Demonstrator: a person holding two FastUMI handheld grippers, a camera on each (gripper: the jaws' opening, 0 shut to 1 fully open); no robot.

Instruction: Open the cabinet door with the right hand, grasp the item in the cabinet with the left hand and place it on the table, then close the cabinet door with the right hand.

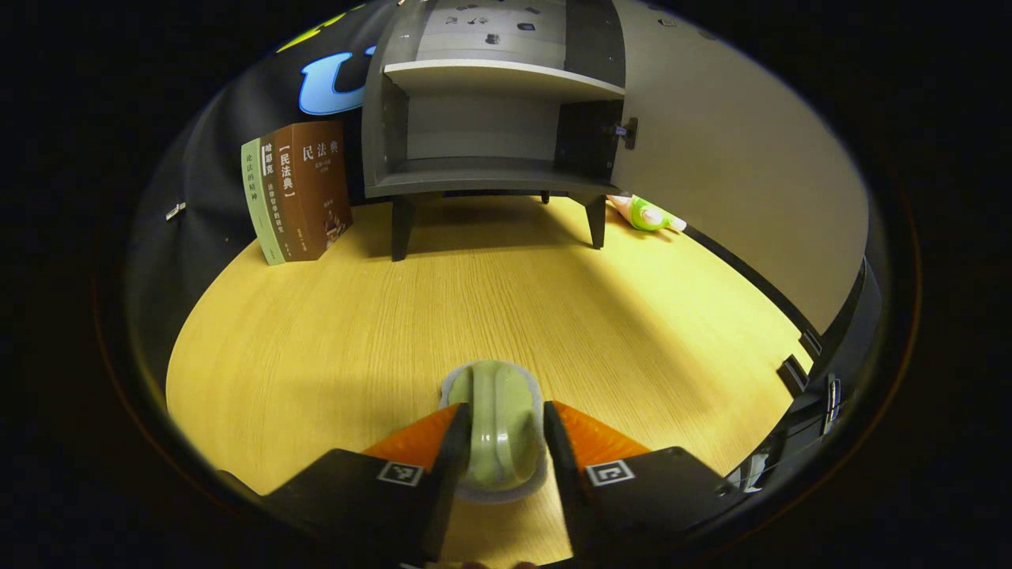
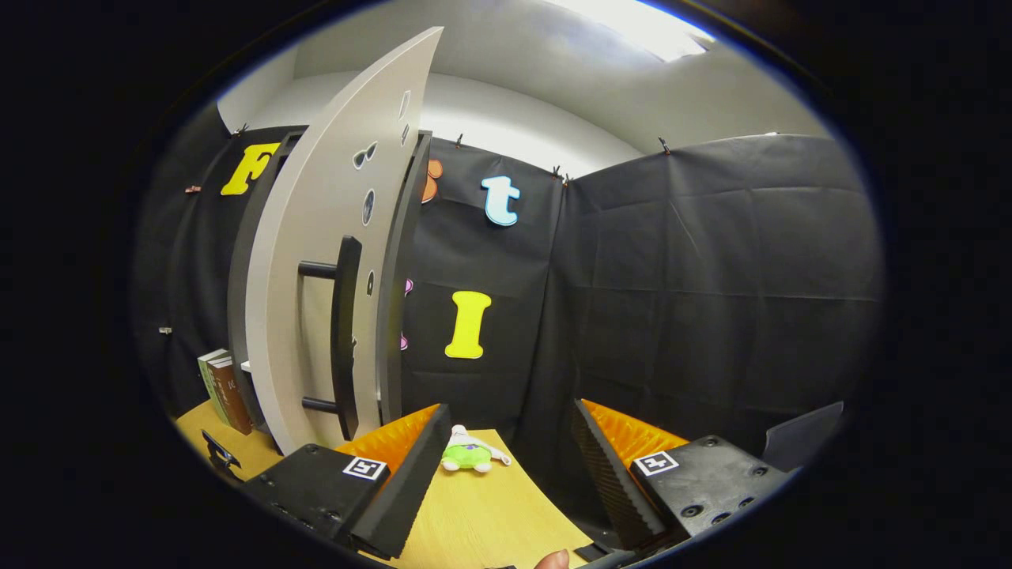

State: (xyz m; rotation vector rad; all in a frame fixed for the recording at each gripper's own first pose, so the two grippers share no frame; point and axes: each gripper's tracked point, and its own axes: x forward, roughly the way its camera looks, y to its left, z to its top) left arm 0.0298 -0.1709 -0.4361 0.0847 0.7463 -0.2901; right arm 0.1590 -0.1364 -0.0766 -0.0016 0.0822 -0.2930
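A pale green oval item with a grey rim (image 1: 494, 383) lies low on the wooden table (image 1: 356, 316), and my left gripper (image 1: 503, 412) is shut on it, one finger against each side. Beyond it stands the grey cabinet (image 1: 490, 180) on dark legs, with its lower shelf bare. Its door (image 1: 711, 158) is swung wide open to the right. In the right gripper view the open door (image 2: 316, 261) rises at the left with its black bar handle (image 2: 345, 332). My right gripper (image 2: 506, 431) is open just right of the handle, holding nothing.
Several books (image 1: 300, 190) lean against the wall left of the cabinet. They appear again past the door as books (image 2: 221, 387). A green plush toy (image 1: 648, 215) lies by the cabinet's right leg, and the same toy (image 2: 466, 454) lies on the table (image 2: 482, 514).
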